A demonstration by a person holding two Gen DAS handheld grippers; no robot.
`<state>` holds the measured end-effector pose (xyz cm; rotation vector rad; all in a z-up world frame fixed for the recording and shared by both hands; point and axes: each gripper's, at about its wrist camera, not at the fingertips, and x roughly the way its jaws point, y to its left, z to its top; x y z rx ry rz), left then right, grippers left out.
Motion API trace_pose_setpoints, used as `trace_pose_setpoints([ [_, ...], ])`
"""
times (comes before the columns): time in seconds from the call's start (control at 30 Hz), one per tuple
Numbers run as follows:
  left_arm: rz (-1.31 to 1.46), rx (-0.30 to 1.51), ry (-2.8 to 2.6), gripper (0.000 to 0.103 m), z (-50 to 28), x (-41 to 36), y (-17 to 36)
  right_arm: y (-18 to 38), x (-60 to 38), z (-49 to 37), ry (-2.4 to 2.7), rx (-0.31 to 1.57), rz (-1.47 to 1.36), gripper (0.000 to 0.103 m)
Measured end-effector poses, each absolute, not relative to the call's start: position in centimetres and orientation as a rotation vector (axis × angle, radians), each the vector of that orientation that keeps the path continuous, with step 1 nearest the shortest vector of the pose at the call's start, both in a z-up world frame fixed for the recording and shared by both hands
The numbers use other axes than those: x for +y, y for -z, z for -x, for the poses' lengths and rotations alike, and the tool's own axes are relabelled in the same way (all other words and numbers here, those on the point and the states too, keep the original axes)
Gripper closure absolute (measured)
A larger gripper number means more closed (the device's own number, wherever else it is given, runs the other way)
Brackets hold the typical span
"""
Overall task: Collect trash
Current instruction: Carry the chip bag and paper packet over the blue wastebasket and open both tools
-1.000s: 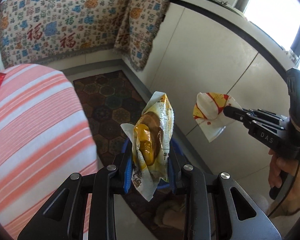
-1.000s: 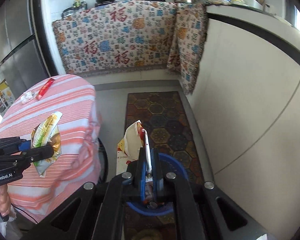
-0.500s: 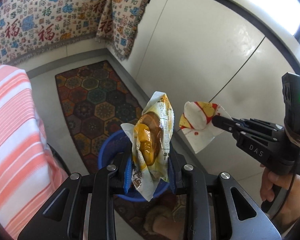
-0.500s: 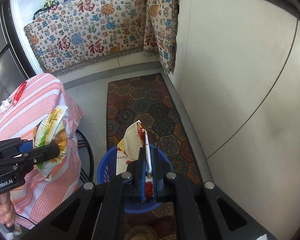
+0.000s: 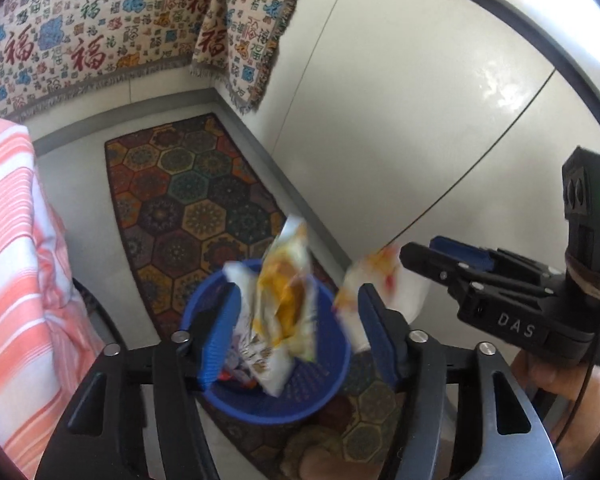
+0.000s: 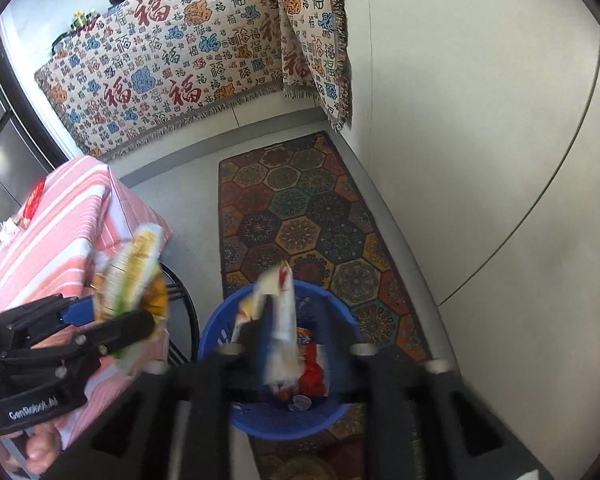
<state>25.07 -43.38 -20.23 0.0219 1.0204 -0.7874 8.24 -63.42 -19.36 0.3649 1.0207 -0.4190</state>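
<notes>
Left gripper (image 5: 296, 316): jaws opening, yellow snack wrapper (image 5: 286, 300) blurred and loose between them, over the blue basket (image 5: 332, 376). Right gripper (image 6: 296, 336): jaws opening, white-and-red wrapper (image 6: 282, 320) loose between them above the same basket. Patterned rug (image 6: 300, 216) beyond, toward 12 o'clock. Striped worktop (image 6: 72, 216) at 9 o'clock.

Both wrist views look steeply down from close above the blue basket (image 5: 332, 364) on the patterned rug (image 5: 188, 200). The left wrist view has the striped tablecloth (image 5: 16, 264) at its left edge; the right wrist view sits nearer the white cabinet (image 6: 480, 128). Each catches the other gripper.
</notes>
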Motion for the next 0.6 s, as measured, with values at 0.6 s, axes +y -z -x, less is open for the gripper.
trace_pose_setpoints([
  [0.6, -0.086, 0.874, 0.57, 0.005, -19.5, -24.8, 10.9, 5.7, -54.0, -8.5, 0.341, 0.735, -0.186, 0.047],
])
